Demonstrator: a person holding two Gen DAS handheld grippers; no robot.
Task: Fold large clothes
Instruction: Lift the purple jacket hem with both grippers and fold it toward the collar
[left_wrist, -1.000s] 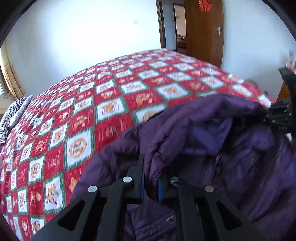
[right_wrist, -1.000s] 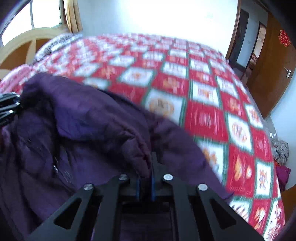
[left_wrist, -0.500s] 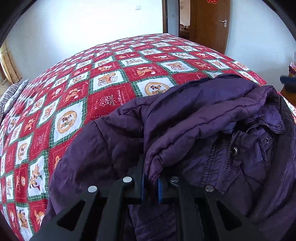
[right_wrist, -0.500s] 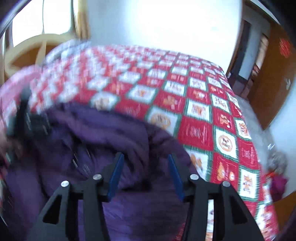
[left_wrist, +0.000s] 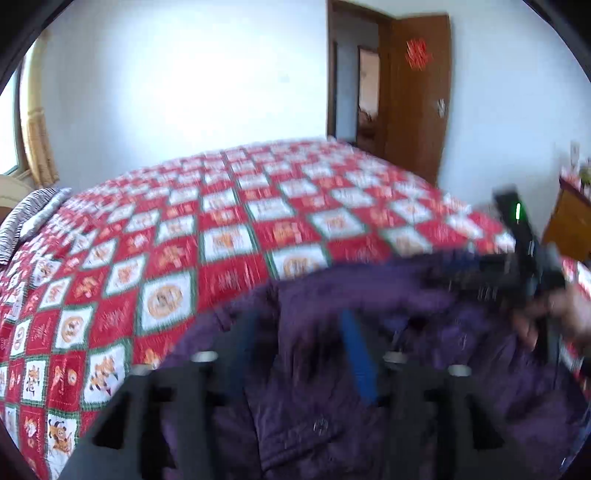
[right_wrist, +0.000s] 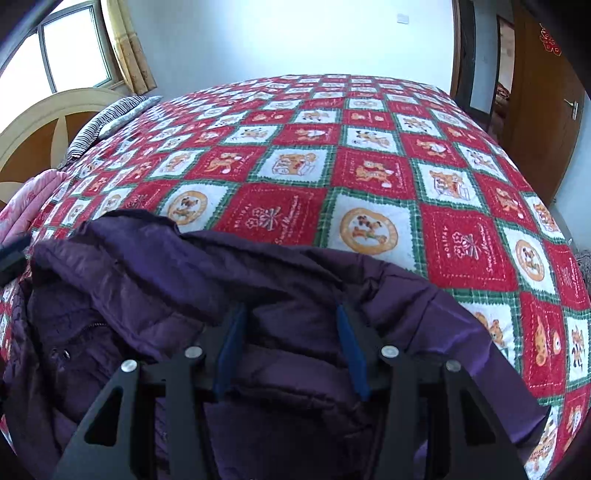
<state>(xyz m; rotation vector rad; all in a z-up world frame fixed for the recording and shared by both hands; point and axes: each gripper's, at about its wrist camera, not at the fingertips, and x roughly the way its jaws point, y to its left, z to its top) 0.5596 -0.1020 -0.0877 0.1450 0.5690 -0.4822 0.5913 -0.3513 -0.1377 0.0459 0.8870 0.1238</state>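
Observation:
A dark purple padded jacket (left_wrist: 461, 332) (right_wrist: 166, 266) lies bunched on the red, white and green patchwork bedspread (left_wrist: 221, 240) (right_wrist: 369, 166). My left gripper (left_wrist: 299, 317) hovers over the jacket, blurred by motion. Its jaws are opening, and the blue pads (left_wrist: 358, 358) stand apart without pressing the cloth. My right gripper (right_wrist: 291, 312) is open above the folded-over purple fabric, its pads (right_wrist: 351, 350) clear of it. In the left wrist view the right gripper's body (left_wrist: 517, 266) shows at the right edge, held by a hand (left_wrist: 569, 310).
A striped pillow (right_wrist: 107, 122) (left_wrist: 29, 218) and a wooden headboard (right_wrist: 48, 125) are at the bed's left end, with pink bedding (right_wrist: 26, 199) beside them. A brown door (left_wrist: 417, 103) (right_wrist: 539, 110) stands open beyond the bed. A wooden cabinet (left_wrist: 569, 225) is at the right.
Both grippers were shut on folds of the jacket. The right one opened first and let go, then the left opened and rose. The jacket now lies on the bedspread.

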